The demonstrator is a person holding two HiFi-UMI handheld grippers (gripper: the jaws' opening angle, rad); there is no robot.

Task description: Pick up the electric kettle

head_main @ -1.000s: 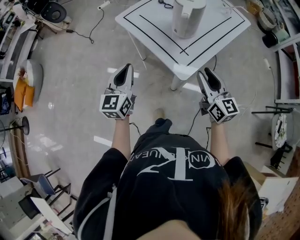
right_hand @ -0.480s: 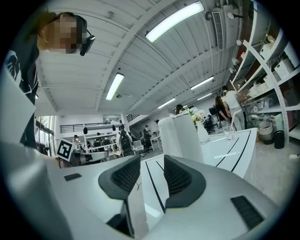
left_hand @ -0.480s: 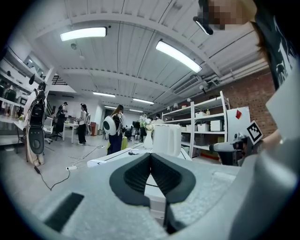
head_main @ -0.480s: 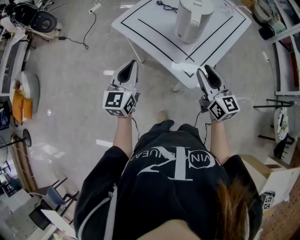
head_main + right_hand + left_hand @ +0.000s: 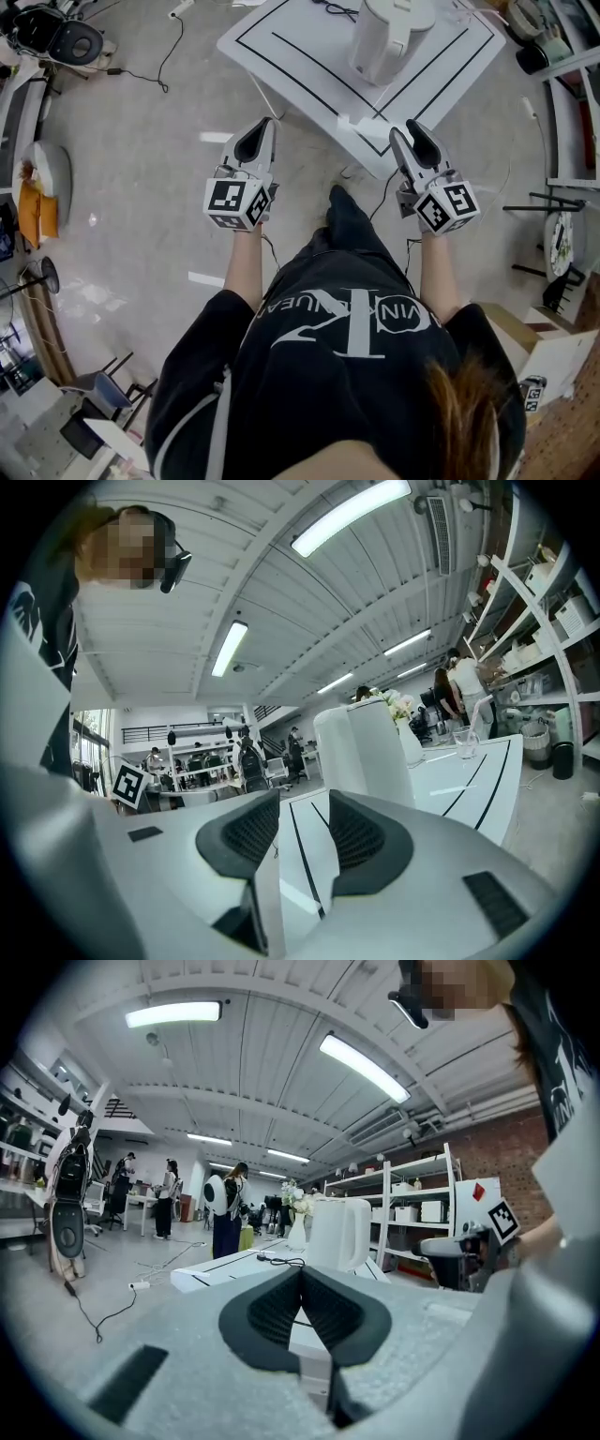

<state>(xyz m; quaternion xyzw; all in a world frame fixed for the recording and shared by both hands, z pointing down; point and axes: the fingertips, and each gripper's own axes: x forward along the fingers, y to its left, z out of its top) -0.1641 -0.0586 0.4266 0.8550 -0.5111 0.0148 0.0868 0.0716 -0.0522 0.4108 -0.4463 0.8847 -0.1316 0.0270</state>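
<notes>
Two tools hover near the front corner of the white surface point(image 5: 281, 33). The left tool point(image 5: 266, 127) has its jaws closed together on nothing. The right tool point(image 5: 406, 133) has jaws that have just been opening, nothing between them. The electric kettle point(image 5: 386, 36) stands upright on the surface, apart from both.

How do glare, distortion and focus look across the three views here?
Head view: sharp and evenly lit, with one glare patch at the near corner of the table, in front of the kettle. Left gripper view: heavy fisheye bending, ceiling lights blown out, dark vignette corners. Right gripper view: same fisheye curve and blown-out lights; the kettle reads clearly.
</notes>
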